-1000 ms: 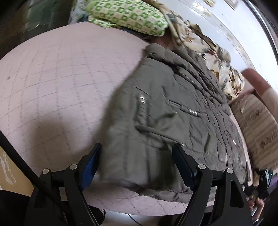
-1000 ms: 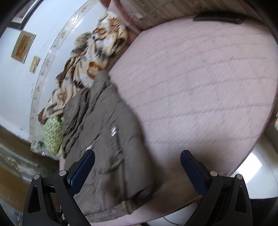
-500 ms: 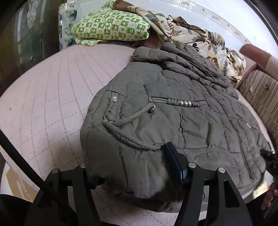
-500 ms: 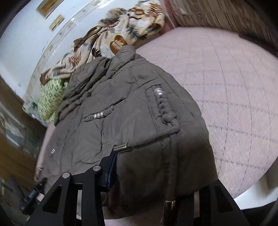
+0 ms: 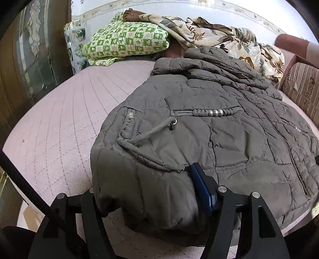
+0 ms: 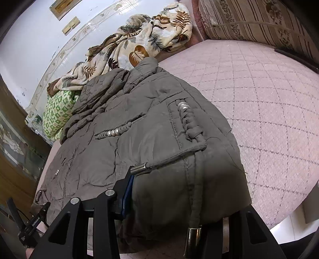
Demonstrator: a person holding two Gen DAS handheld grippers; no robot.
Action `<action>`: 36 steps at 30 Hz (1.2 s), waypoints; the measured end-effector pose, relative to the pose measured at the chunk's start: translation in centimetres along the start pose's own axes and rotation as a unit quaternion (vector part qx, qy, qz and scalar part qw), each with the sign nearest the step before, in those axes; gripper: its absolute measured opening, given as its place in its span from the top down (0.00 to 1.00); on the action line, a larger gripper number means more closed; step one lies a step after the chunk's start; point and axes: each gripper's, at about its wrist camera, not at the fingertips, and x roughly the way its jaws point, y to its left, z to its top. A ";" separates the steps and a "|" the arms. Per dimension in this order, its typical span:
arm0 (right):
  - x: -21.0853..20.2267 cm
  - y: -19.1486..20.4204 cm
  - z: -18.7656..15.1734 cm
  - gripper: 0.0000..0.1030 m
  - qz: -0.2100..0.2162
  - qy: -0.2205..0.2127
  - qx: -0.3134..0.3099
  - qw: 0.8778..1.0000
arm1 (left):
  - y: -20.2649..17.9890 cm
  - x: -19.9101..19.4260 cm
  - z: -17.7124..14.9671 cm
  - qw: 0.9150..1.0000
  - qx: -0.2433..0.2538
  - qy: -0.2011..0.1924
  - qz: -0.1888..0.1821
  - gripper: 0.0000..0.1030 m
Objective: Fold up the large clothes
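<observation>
Where jaws clamp: jacket (image 5: 209, 127) hem.

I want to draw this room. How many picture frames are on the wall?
2: a bigger frame up high, a smaller frame just below. Others may be hidden.

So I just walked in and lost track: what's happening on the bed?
A person is folding a grey padded jacket on the pink quilted bed, using two handheld grippers. The left gripper and right gripper have each just closed on the jacket's near hem, at opposite ends. No fold made yet.
</observation>
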 end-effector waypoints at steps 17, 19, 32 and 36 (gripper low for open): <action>0.2 -0.1 0.1 0.51 0.012 0.007 0.020 1.000 | -1.3 -0.2 -0.2 0.998 0.051 -0.015 0.042 0.32; 0.2 0.1 0.2 0.49 0.008 0.009 0.015 1.000 | -1.5 -0.2 -0.2 0.997 0.056 -0.017 0.046 0.32; 0.8 1.3 0.3 0.33 -0.002 0.020 -0.018 1.000 | -1.5 -0.2 -0.3 0.996 0.062 -0.020 0.055 0.28; 0.8 1.3 0.3 0.33 0.000 0.020 -0.015 1.000 | -1.6 -0.2 -0.3 0.996 0.061 -0.020 0.054 0.28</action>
